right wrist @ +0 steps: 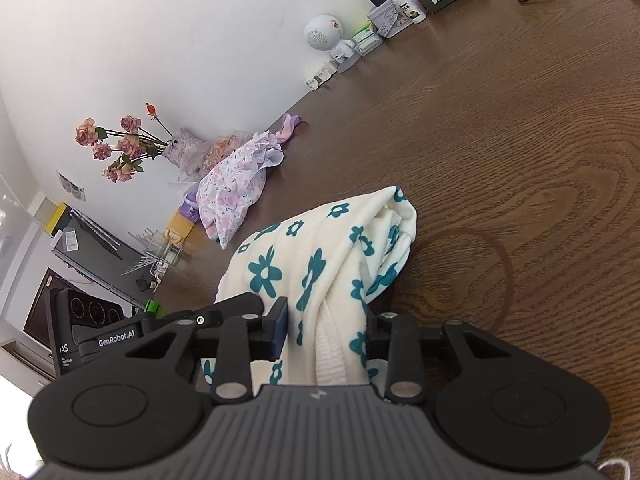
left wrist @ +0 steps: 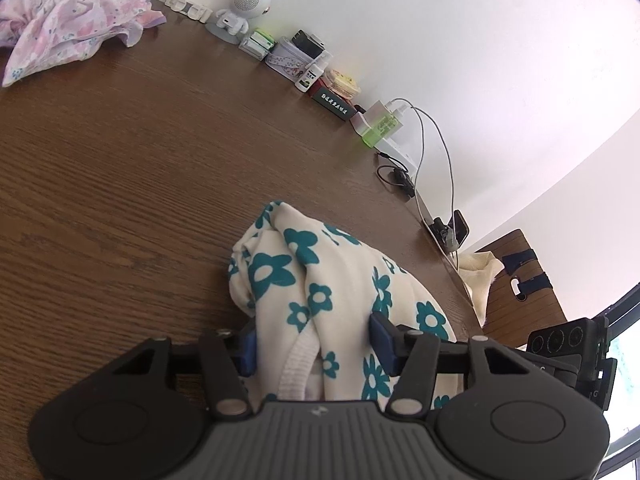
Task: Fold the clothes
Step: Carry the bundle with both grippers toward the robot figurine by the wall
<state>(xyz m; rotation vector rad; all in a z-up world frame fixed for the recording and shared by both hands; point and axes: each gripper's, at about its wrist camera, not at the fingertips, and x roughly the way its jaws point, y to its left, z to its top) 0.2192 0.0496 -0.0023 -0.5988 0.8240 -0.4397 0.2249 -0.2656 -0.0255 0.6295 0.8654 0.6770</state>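
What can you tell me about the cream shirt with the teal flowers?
The shirt is soft cream knit, printed with teal flowers, with a ribbed white hem or cuff near the claws. It is bunched and unfolded, its far end resting on the brown wooden table. The left claw and right claw each pinch a gathered part of it, close together. Nothing else touches it.

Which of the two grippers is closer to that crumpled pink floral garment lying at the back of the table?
Cannot tell: left gripper and right gripper both clamp the white teal-flowered garment, side by side; the pink floral garment lies far from both.
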